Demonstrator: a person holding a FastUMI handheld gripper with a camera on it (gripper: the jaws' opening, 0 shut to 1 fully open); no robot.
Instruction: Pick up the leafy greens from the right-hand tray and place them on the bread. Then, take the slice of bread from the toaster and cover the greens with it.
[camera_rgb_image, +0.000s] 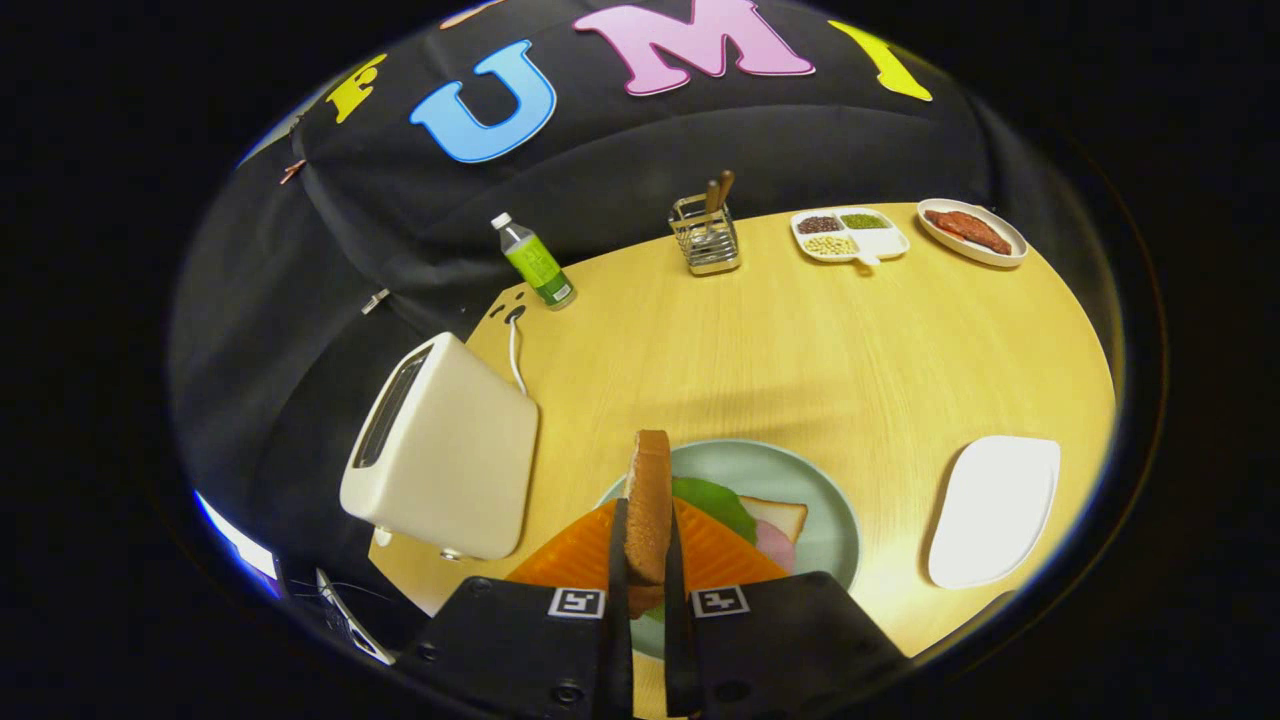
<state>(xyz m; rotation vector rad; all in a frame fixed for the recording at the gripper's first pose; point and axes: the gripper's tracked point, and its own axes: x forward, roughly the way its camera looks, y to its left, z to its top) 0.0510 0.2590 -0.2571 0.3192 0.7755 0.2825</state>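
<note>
Tabletop (800, 340) open beyond plate (835, 520); tool (647, 560) clamps upright bread slice (649, 500).

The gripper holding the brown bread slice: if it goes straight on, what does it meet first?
Probably the green leaf on the pale green round plate, just beyond the gripper, which is shut on the upright brown bread slice; depth is unclear.

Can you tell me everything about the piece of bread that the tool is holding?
The bread slice is toasty brown and looks dry and firm. It stands upright on its edge, turned so its thin side shows. The tool is shut on it, one black finger pressing each side. It hangs above the pale green plate, over the green leaf lying there.
</note>
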